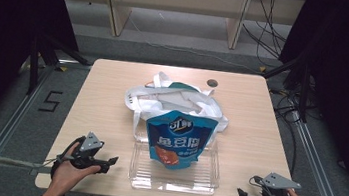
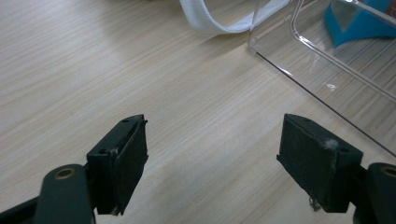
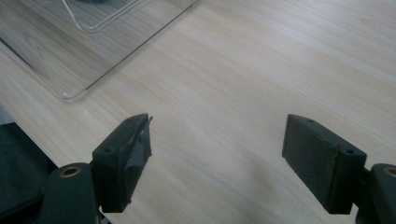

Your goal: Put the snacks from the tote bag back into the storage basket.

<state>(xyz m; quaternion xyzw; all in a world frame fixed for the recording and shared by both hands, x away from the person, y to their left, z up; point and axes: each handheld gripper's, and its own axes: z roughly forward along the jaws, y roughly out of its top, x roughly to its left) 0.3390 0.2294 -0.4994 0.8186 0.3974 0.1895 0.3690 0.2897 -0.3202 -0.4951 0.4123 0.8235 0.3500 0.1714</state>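
Standing upright in the clear plastic tray [image 1: 202, 179], the blue snack pouch [image 1: 179, 139] hides most of the tray's back wall and leans against the white bag [image 1: 172, 100] behind it, so the lower front of that bag is out of sight. Bold white Chinese characters run across the pouch's front, with a smaller logo above them and a reddish picture of food below; from the high view the writing is too small to read with any certainty. The pouch is glossy, with a wavy darker blue band along its top edge, and it sits toward the middle of the table [image 1: 106, 100], between the two hands. A dark round spot [image 1: 211, 83] lies near the far edge of the table, and I cannot tell what it is. The left gripper [image 1: 113, 161] rests near the tray's left side, its fingers [image 2: 126, 163] spread wide over bare wood with nothing between them; its own view catches just a corner of the tray and a slice of blue. The right gripper [image 1: 240, 193] hovers at the table's near right corner, fingers [image 3: 126, 158] likewise spread apart and empty, the hand partly cut off by the bottom edge.
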